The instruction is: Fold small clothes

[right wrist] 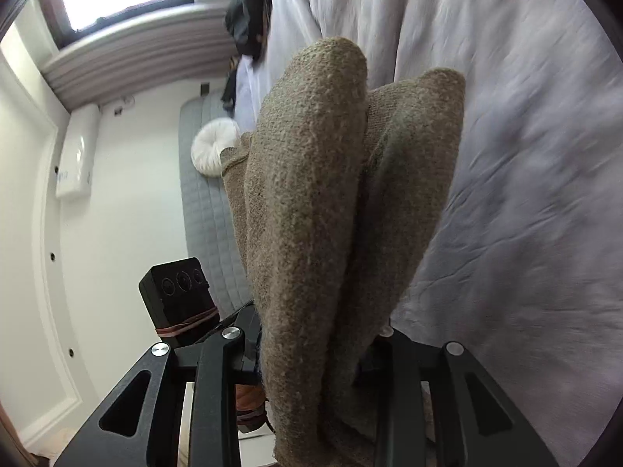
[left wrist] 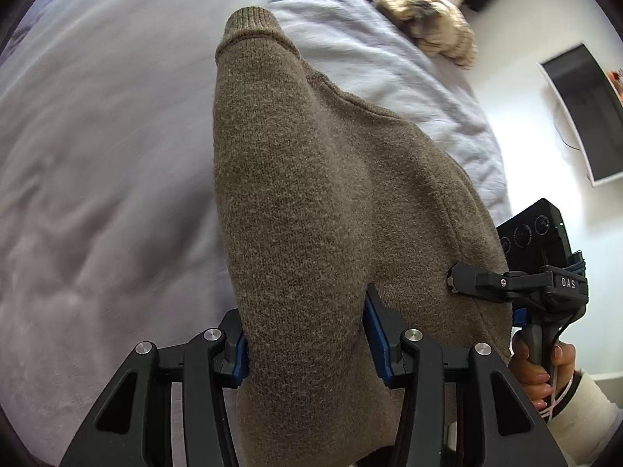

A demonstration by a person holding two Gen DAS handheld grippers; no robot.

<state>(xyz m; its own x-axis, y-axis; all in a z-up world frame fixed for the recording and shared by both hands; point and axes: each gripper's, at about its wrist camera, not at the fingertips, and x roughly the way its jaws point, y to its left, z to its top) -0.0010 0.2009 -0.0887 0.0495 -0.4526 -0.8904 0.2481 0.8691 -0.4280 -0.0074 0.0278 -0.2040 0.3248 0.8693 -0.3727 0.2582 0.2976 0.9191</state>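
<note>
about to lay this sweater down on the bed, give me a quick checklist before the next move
1. Left gripper shut on the brown knit sweater: ok, cloth is bunched between its blue pads.
2. Right gripper shut on the sweater: ok, a thick fold fills its jaws.
3. Sweater lifted off the lavender bedsheet: cannot tell for the far cuff.
4. Sheet beneath free of items: ok nearby; a beige garment lies at the far edge.
5. Sweater flat, unbunched: not ok.
</note>
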